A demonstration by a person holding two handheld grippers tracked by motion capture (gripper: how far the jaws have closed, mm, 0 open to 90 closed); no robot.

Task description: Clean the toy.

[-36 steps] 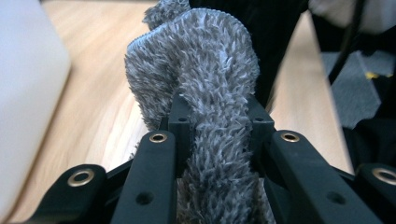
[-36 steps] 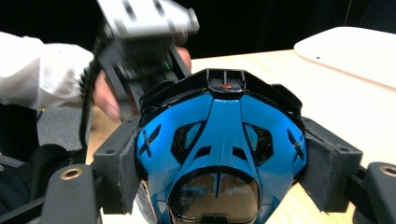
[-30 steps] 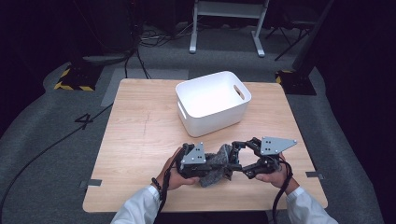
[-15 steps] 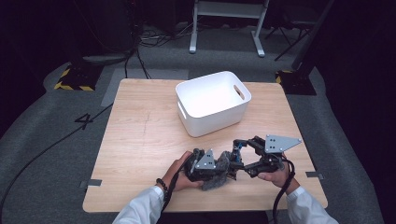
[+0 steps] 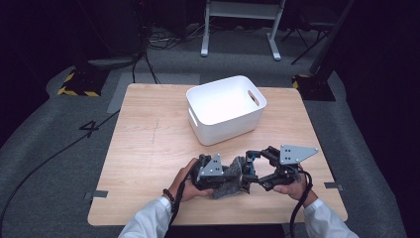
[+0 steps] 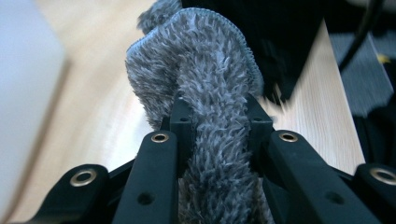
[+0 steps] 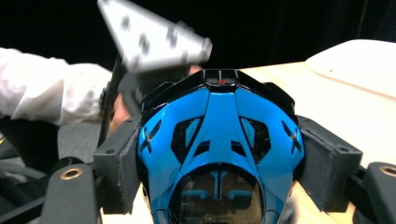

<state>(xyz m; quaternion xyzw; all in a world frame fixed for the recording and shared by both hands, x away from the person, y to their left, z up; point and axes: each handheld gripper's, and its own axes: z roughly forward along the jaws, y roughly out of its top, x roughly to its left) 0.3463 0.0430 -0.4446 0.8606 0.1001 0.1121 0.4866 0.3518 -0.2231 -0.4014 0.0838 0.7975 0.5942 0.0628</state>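
Near the table's front edge my left gripper [image 5: 232,174] points right, shut on a grey fluffy cloth [image 5: 229,184]. In the left gripper view the cloth [image 6: 196,60] is bunched between the two black jaws of my left gripper [image 6: 217,116] and bulges out beyond them. Facing it from the right, my right gripper [image 5: 251,168] is shut on a small blue and black toy helmet [image 5: 248,163]. The right gripper view shows the helmet [image 7: 219,121] squeezed between the pads [image 7: 119,158] of my right gripper [image 7: 222,154]. Cloth and helmet meet between the two grippers.
A white handled bin [image 5: 225,106] stands empty at the back centre of the wooden table [image 5: 148,148]. Dark floor with cables and a white stand lies beyond the table's far edge.
The left gripper has shifted slightly to the right with the cloth, closer against the helmet. The right gripper has stayed where it was.
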